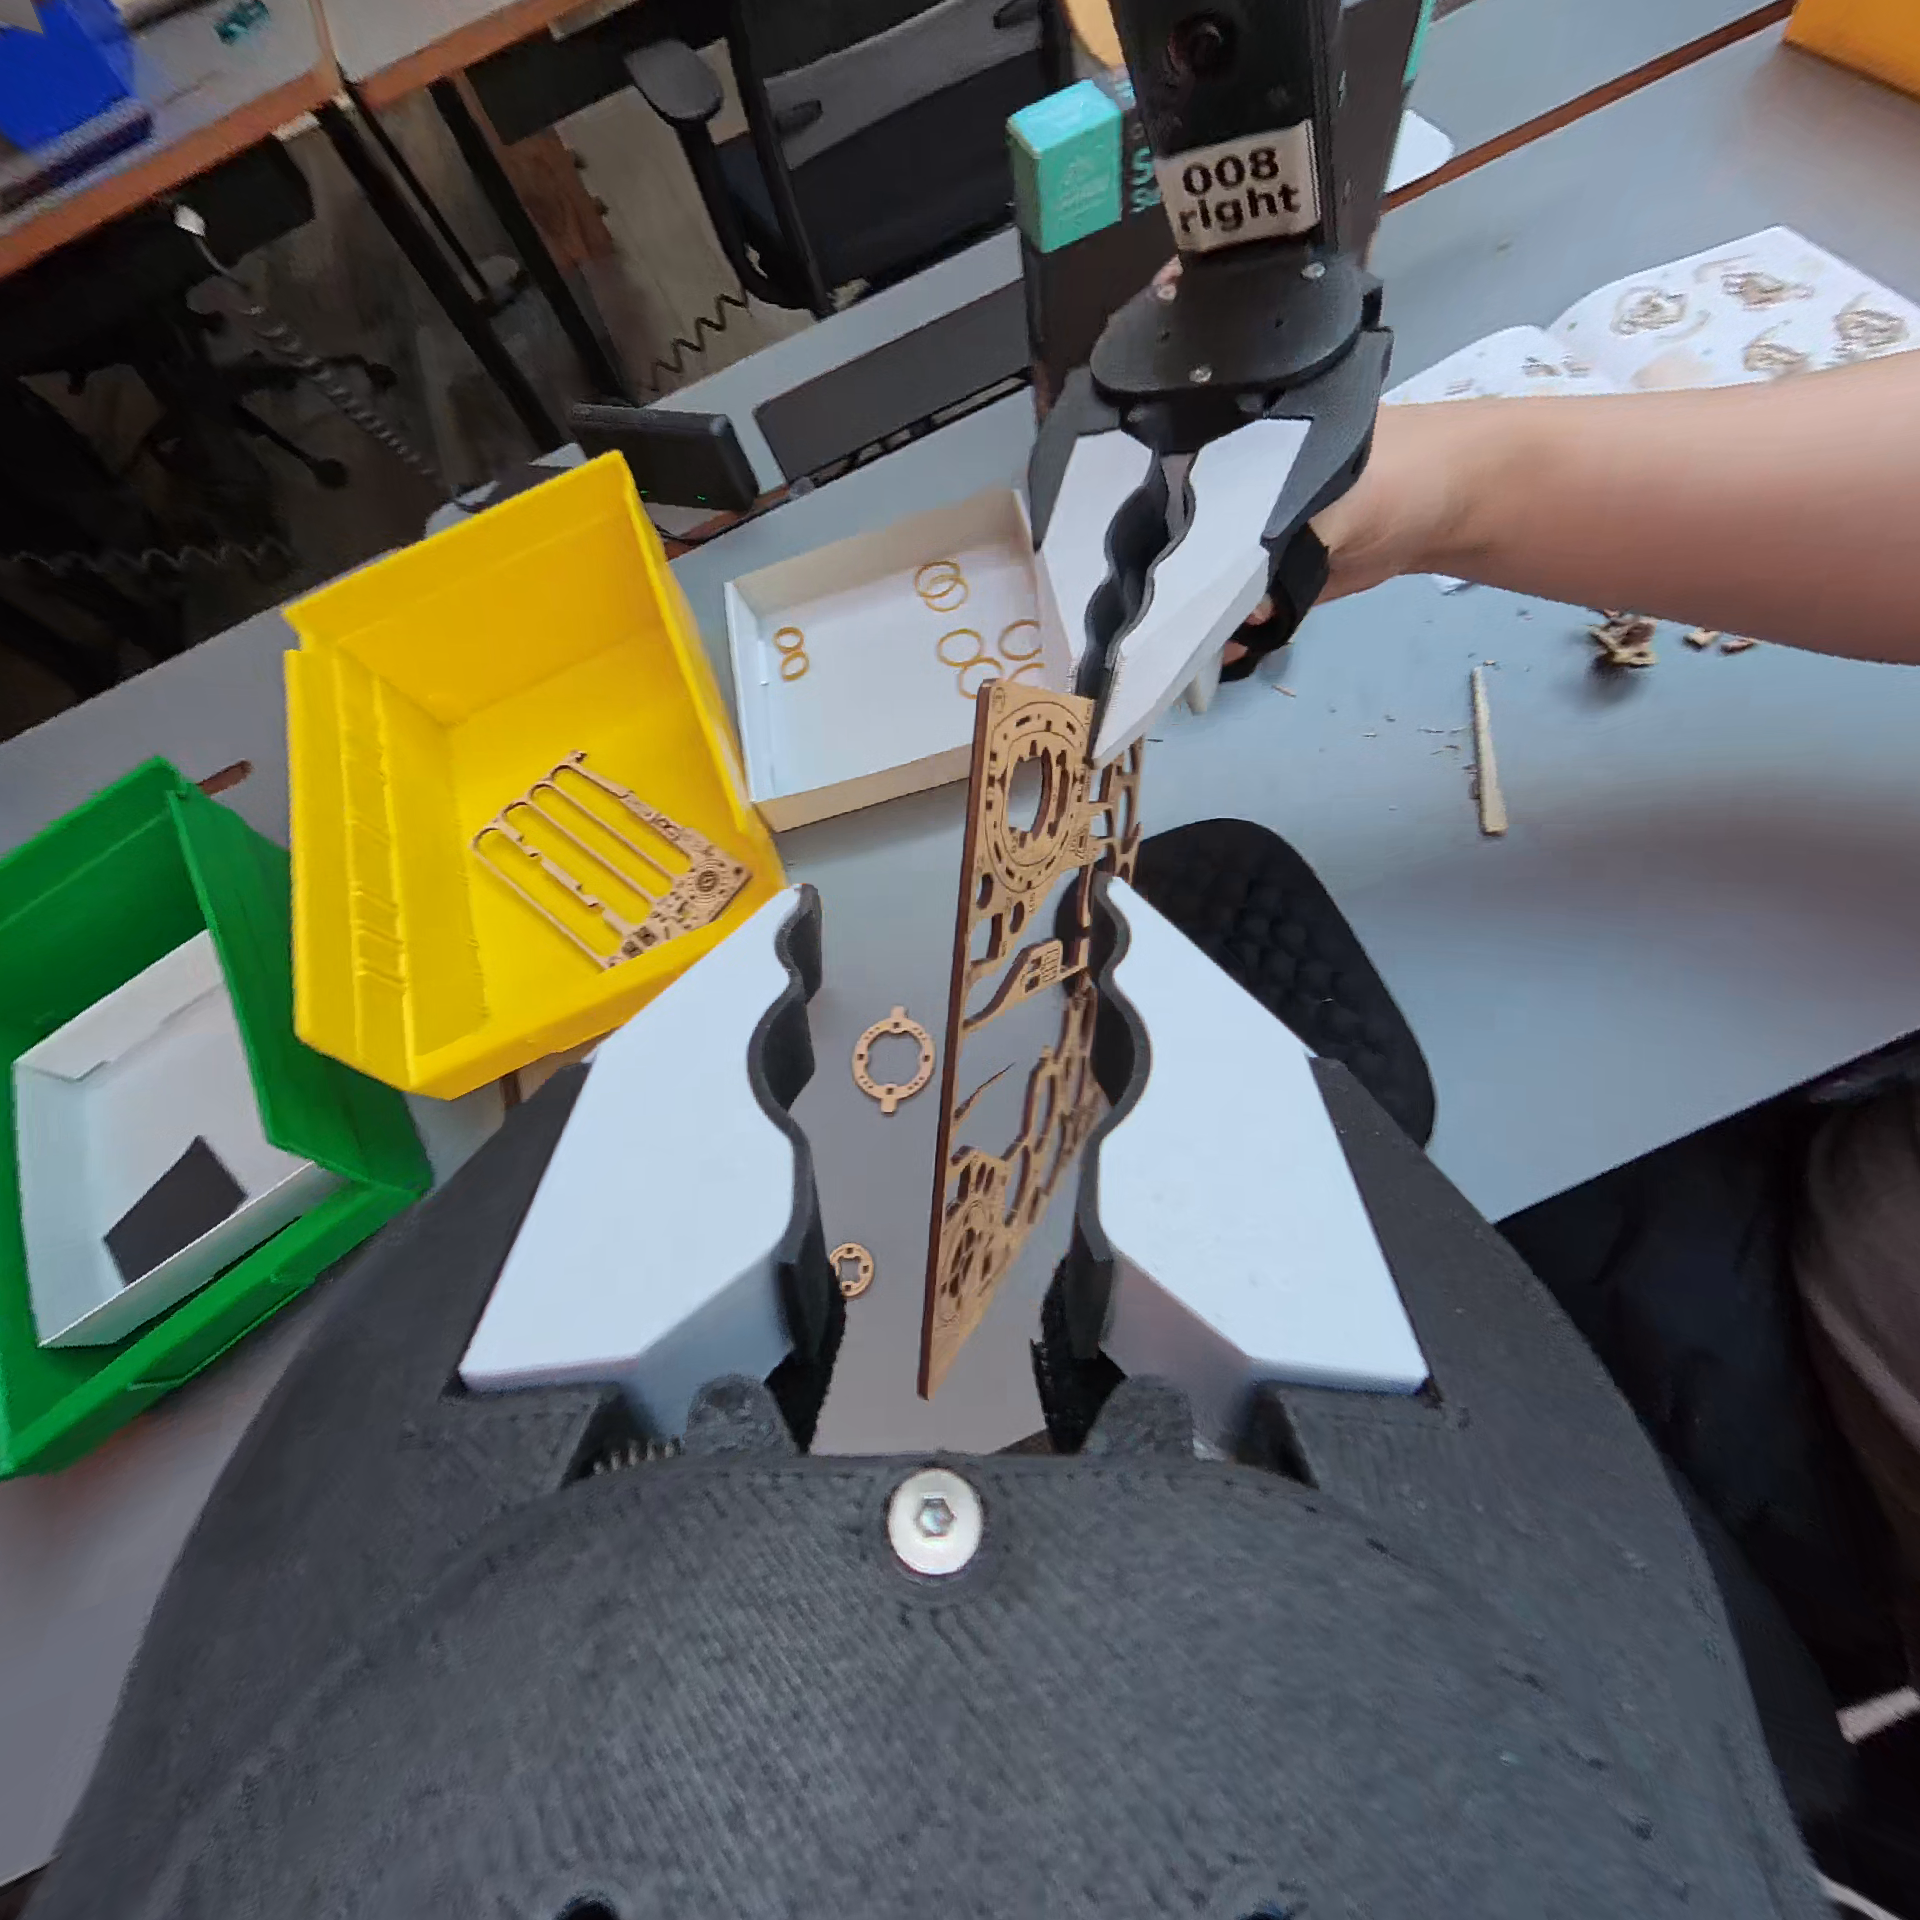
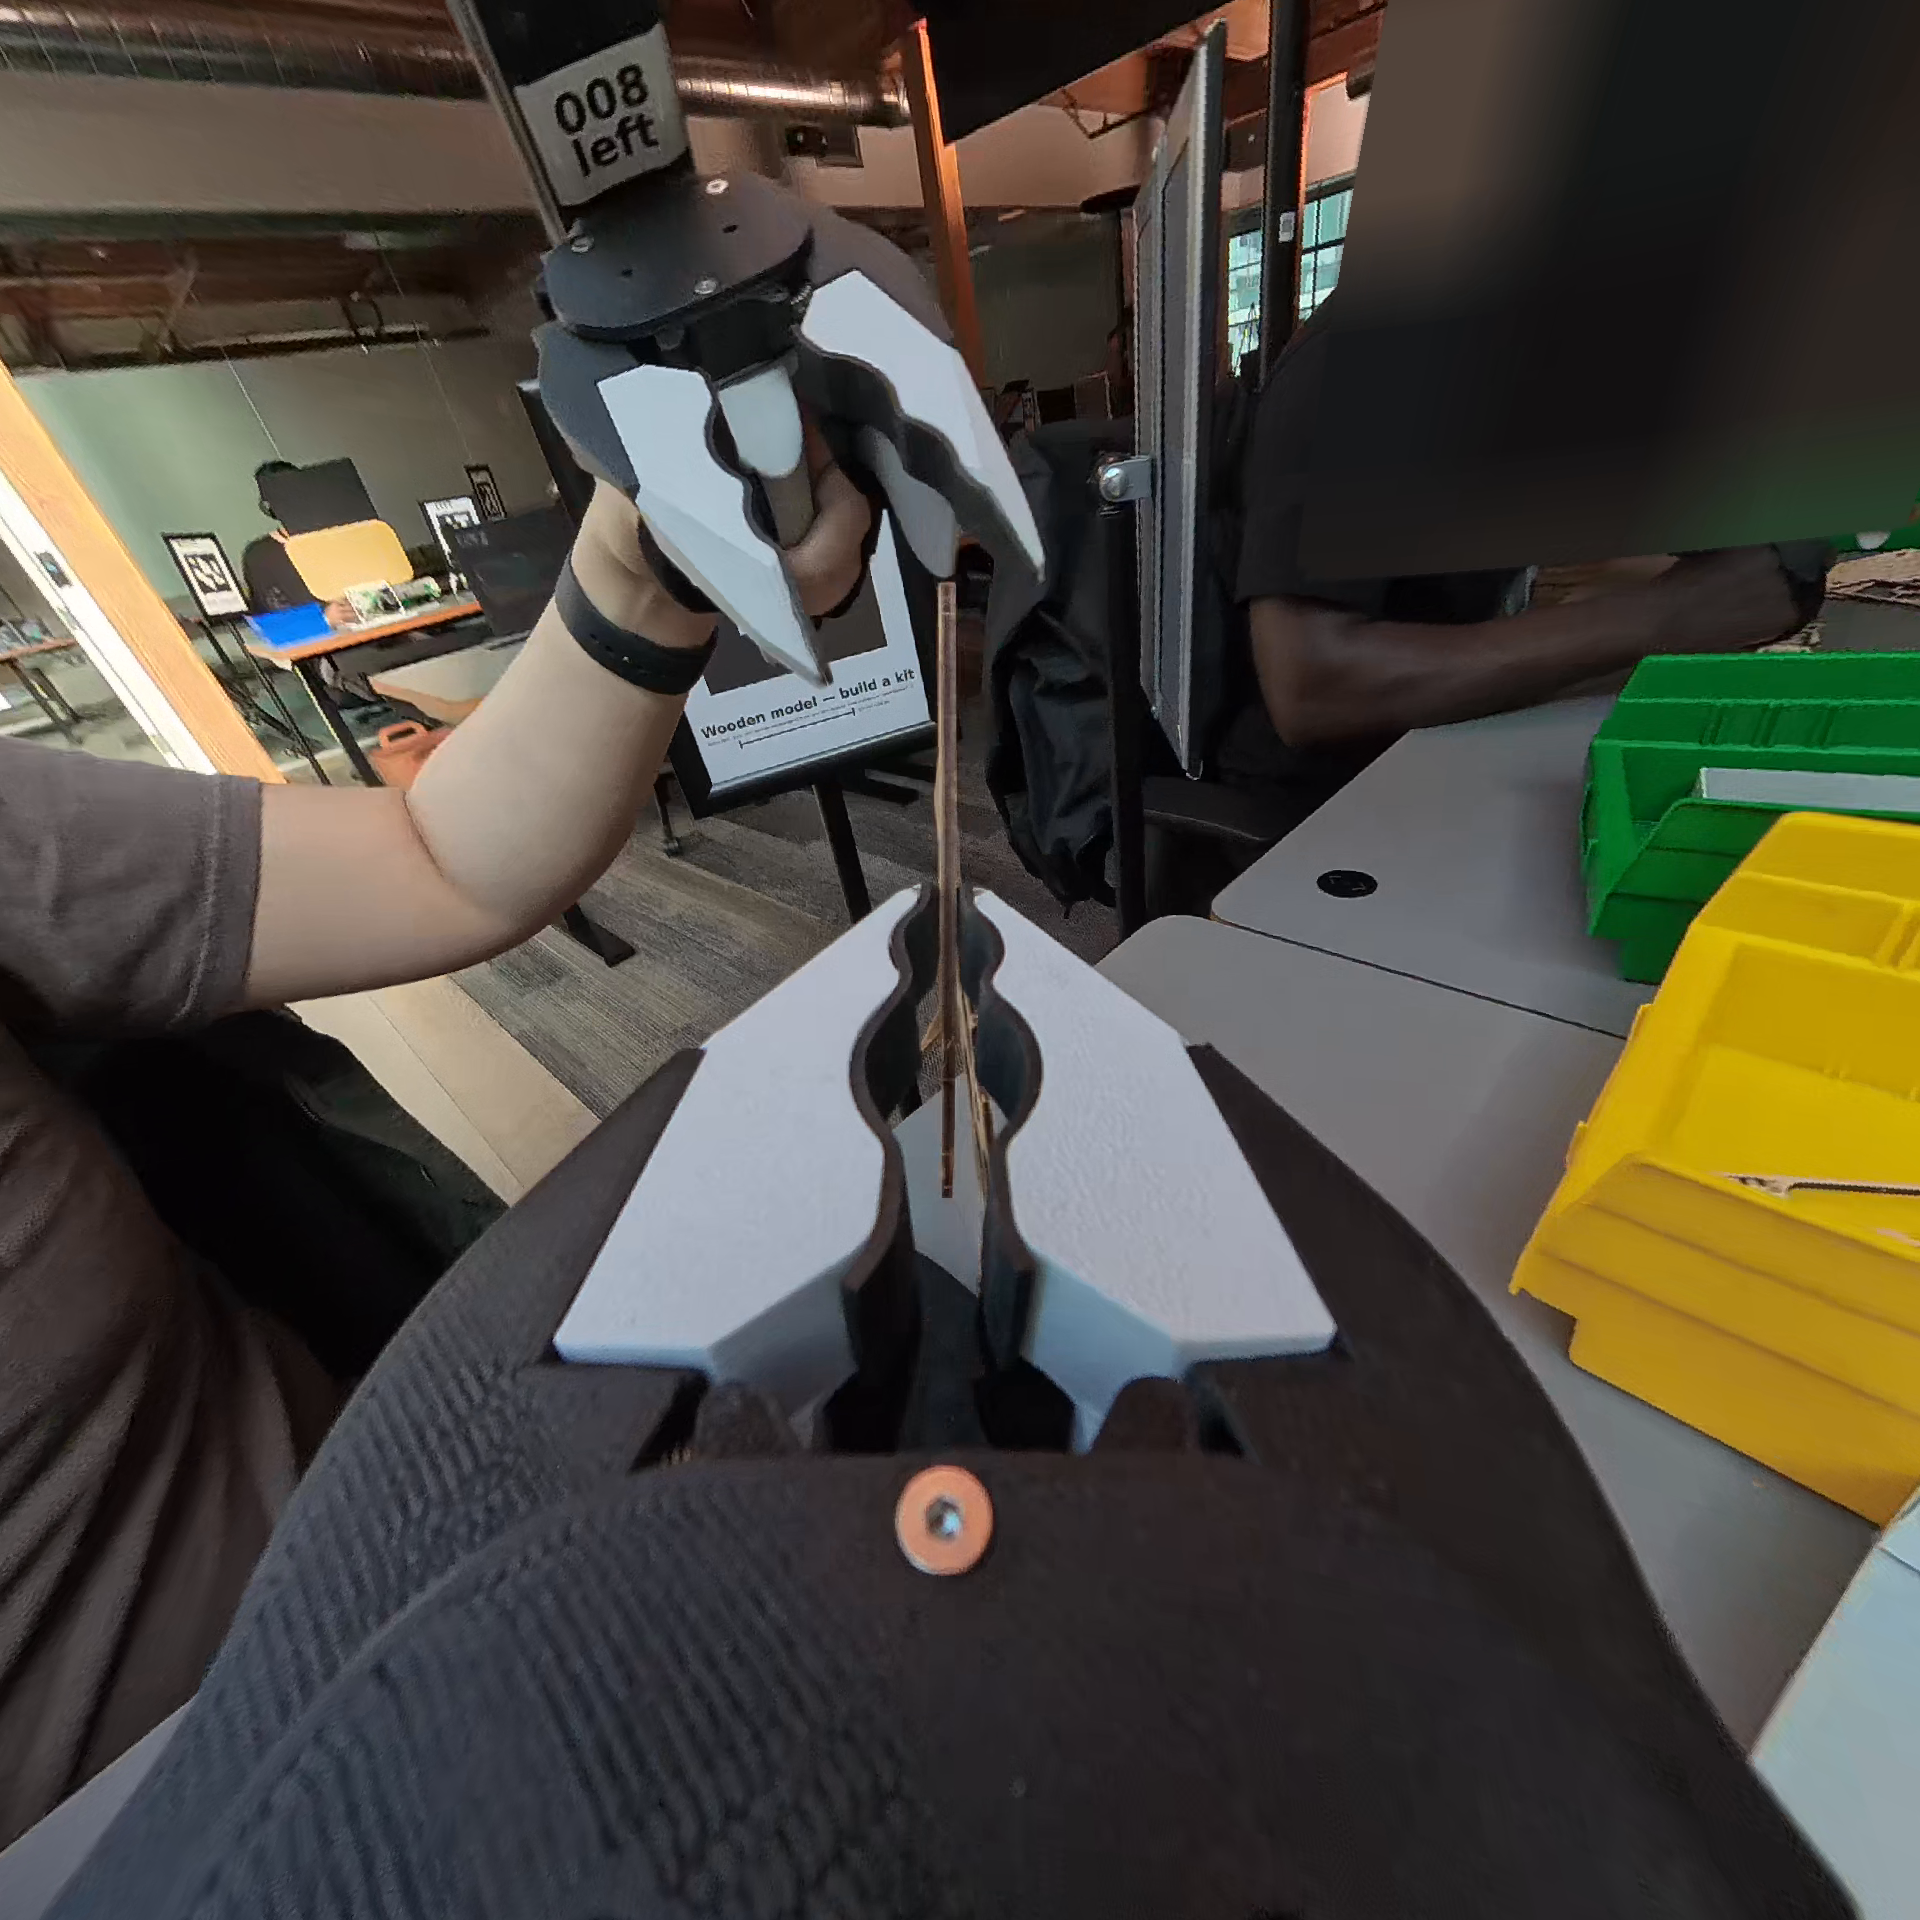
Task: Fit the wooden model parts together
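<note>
right gripper (image 1: 1103, 717) clenched on the top corner of the wooden parts sheet (image 1: 1023, 1029), held upright above the worktop (image 1: 1558, 935), probably so the released left gripper (image 1: 951, 1091) can grab it.

— What lies beyond the jaws?
— A grey tabletop (image 1: 1299, 935), dark office chairs (image 1: 831, 156) behind it.
— And the room?
— Grey carpet floor (image 2: 644, 935), exposed ceiling ducts (image 2: 312, 52), bright windows (image 2: 1278, 281) far right.

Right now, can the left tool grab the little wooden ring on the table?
Probably not yet. The left tool is open, but the wooden sheet stands between its fingers, above the ring.
</note>
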Demonstrator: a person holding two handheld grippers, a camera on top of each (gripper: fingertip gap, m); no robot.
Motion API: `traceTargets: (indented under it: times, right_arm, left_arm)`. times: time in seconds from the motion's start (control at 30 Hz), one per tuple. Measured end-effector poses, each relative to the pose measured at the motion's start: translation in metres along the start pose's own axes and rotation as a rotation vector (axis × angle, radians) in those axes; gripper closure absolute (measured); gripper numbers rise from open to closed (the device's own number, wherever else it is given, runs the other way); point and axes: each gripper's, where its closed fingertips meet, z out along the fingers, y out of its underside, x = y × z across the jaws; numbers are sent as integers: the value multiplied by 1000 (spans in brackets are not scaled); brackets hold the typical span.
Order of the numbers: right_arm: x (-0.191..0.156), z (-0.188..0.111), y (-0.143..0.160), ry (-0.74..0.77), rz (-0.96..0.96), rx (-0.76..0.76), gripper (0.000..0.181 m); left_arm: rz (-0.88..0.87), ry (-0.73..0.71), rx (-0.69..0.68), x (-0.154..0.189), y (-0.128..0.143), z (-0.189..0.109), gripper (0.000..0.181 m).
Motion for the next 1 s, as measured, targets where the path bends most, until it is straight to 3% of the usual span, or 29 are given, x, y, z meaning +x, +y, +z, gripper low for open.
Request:
traceTargets:
  times: [0.13,0.2,0.37,0.47,0.57,0.77,0.8,0.87,1.0]
  right_arm:
    - [-45,-6,-29,40,-118,-103,181]
    - [-62,-15,-42,102,-152,-155,181]
    - [-102,-50,-55,247,-151,-250,180]
    - [-130,-81,-62,327,-105,-193,176]
    - [-167,-122,-67,433,-114,-95,145]
    - [-267,-203,-35,676,-56,32,128]
    - [-278,-213,-27,736,-49,56,136]
    - [-289,-234,0,872,-1,74,154]
    - [-282,-263,55,1034,140,69,151]
  left_arm:
    - [41,99,-48,28,-16,11,133]
    - [79,170,-44,51,-24,16,146]
    - [164,322,73,113,-56,23,179]
    - [144,444,170,153,-79,27,181]
    - [58,562,235,193,-96,37,181]
    - [-212,927,285,283,-107,68,181]
    - [-253,966,282,296,-106,77,181]
    - [-332,1065,301,320,-104,93,181]
    - [-449,1223,293,359,-98,116,181]
